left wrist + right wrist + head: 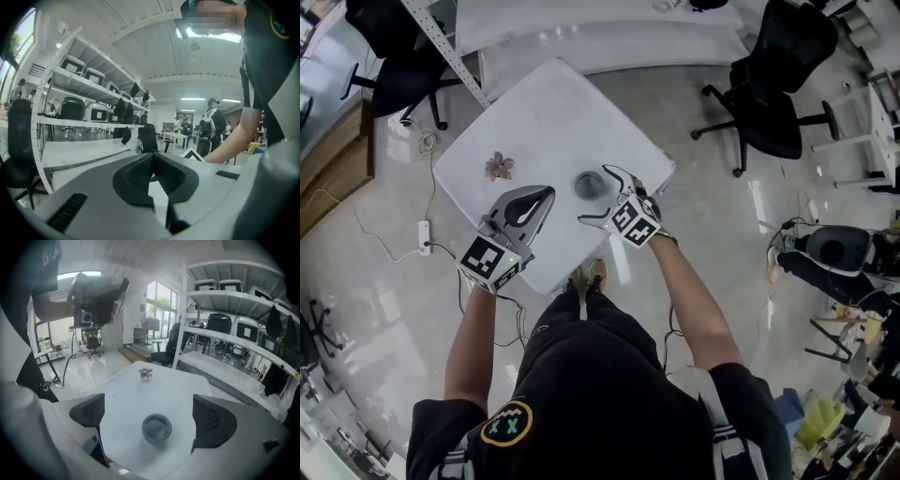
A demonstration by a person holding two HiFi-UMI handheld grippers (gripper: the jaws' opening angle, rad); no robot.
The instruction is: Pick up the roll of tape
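Note:
The roll of tape (590, 184) is a grey ring lying flat on the white table (546, 112), near the table's front right edge. My right gripper (594, 195) is open, with its two fingers spread either side of the roll and not touching it. In the right gripper view the roll of tape (156, 428) sits between the dark pads (89, 411), nearer the camera than the tips. My left gripper (546, 197) hangs over the table's front left part, shut on nothing; in its own view the left gripper (151, 165) has its pads pressed together and faces out into the room.
A small pink flower ornament (499, 167) stands on the table's left side. Black office chairs (773, 89) stand to the right and far left. A power strip (424, 236) and cables lie on the floor at the left. White shelving (79, 101) holds cases.

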